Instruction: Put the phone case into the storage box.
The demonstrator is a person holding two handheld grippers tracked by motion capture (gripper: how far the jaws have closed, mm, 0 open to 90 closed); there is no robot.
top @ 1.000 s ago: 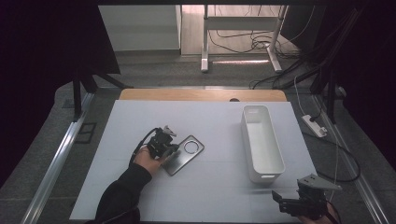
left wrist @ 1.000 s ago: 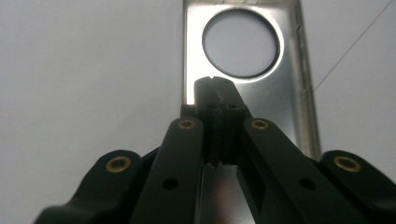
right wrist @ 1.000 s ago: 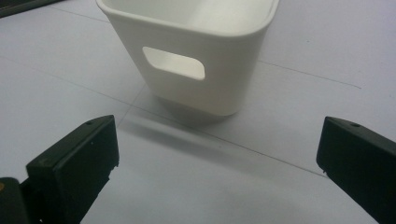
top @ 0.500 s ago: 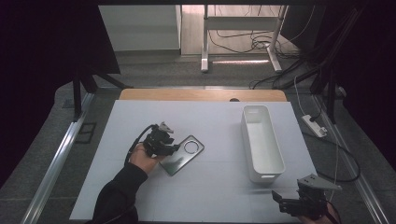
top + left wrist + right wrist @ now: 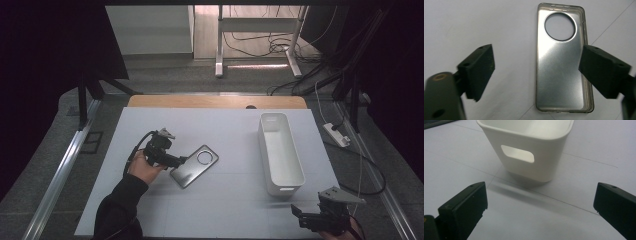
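"White sheeting covers the bench [image 5: 220, 130], with a strip of bare wood along its far edge and dark floor and loose cables beyond. What's over on the left?"

"A person's left hand [image 5: 142, 167] comes up from the near side in a dark sleeve, holding the left gripper [image 5: 181, 161]. Its jaws have just been opening and now stand well apart, with nothing pressed between them."

"And the phone case?"

"The phone case [image 5: 194, 166] lies flat on the bench just past that gripper, slanted, with its round camera hole toward the far end. It's a clear case with a silvery inside, open side up. In the left gripper view the case [image 5: 561, 57] sits between the two black pads but nearer the right-hand one, and neither pad presses on it."

"Moving right?"

"A long white bin [image 5: 280, 152] stands upright on the right half of the bench, well apart from the case, running away from the near edge. It looks to have nothing in it. From the right gripper view you see its near end wall, the bin [image 5: 531, 147], with a slot handle cut through."

"And the far right?"

"The right gripper [image 5: 300, 215] hangs at the near right corner, pointing left. Its jaws are spread wide, holding nothing, with the bin's end a short way ahead."
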